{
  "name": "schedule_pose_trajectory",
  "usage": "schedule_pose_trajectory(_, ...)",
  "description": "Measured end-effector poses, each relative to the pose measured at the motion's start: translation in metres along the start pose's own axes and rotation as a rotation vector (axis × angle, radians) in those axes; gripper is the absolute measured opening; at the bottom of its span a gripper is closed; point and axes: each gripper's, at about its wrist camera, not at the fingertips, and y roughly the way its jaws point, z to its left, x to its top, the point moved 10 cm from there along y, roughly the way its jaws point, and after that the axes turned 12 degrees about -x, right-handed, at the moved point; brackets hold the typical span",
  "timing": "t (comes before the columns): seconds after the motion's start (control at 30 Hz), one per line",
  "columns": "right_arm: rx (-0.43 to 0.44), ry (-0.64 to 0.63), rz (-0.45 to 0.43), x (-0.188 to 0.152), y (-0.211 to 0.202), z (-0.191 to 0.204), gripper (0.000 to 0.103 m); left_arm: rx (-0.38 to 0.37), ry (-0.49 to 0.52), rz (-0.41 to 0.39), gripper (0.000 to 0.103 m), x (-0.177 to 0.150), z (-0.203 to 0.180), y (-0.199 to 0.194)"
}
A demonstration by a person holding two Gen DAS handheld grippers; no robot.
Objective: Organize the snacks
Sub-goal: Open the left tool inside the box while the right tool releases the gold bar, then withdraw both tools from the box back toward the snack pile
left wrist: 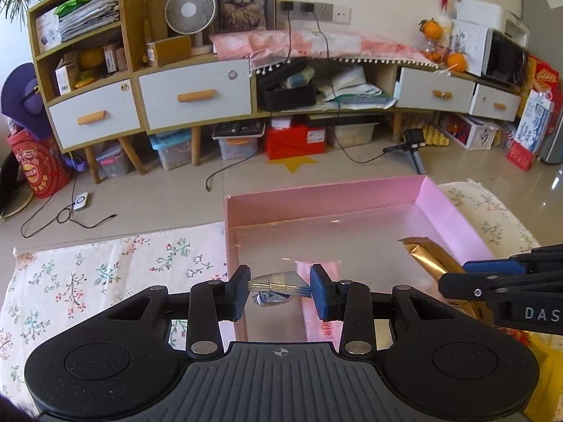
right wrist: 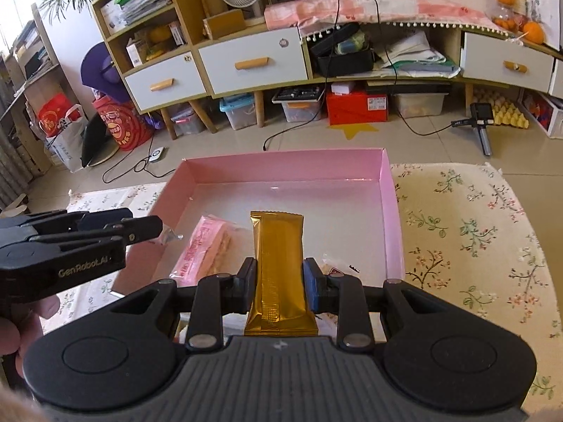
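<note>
While both hands are loaded at once, the risks pile up, so I take them from the biggest thing down. Covered in a floral cloth [right wrist: 468,218], the bench carries a pink box [right wrist: 385,176] that is light, open-topped card; a knock from either tool on its near or left wall would likely slide it across the cloth.

Inside it, a pink snack packet [right wrist: 207,246] lies on the left of the floor and a small white packet [right wrist: 334,267] sits near the right wall, partly hidden. Whatever gets put down could land on top of these and leave the box untidy.

Over the near middle of the box, the right gripper [right wrist: 279,277] has its fingers clamped on a gold snack bar [right wrist: 278,246], held lengthwise. The foil looks slick, so I judge it could slip or swing as it is lowered.

At the near left wall, the left gripper [left wrist: 279,290] has its fingers pressed on a small silver-and-blue wrapper [left wrist: 278,281]. That grip catches only the crinkled edges, and the piece could drop outside the wall. With the two tools this close, they could also bump each other.
</note>
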Motion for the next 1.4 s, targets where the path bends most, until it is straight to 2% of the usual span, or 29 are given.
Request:
schedule_pose_trajectory(0.27,-0.017,-0.007,-0.009,0.002,0.012,-0.001,0.026,0.002,-0.009,0.018,0.035,-0.004,0.009,0.012)
schedule_pose_trajectory(0.33,-0.023,-0.011,-0.004,0.001,0.013,-0.001,0.03,-0.011,0.005,0.011,0.037,-0.004,0.008,0.012)
schedule_pose_trajectory(0.37,-0.028,-0.009,-0.006,0.001,0.011,-0.002,0.03,-0.01,0.013,0.012,0.041,-0.004,0.007,0.011)
schedule_pose_trajectory(0.4,-0.029,-0.01,-0.009,0.002,0.009,-0.002,0.032,-0.012,0.017,0.014,0.049,-0.004,0.006,0.011)
schedule_pose_trajectory(0.47,-0.029,-0.011,-0.023,0.005,0.005,-0.002,0.052,-0.022,0.02,0.007,0.061,-0.004,0.003,0.007)
schedule_pose_trajectory(0.53,-0.035,-0.018,-0.039,0.007,0.0,-0.003,0.061,-0.024,0.027,0.004,0.068,-0.005,0.0,0.003)
schedule_pose_trajectory(0.77,-0.061,-0.071,-0.063,0.008,-0.019,-0.002,0.075,-0.035,0.035,0.014,0.08,-0.009,-0.011,-0.017)
schedule_pose_trajectory(1.4,-0.098,-0.082,-0.06,-0.017,-0.079,-0.019,0.089,-0.057,0.05,0.047,0.091,-0.05,-0.037,-0.086)
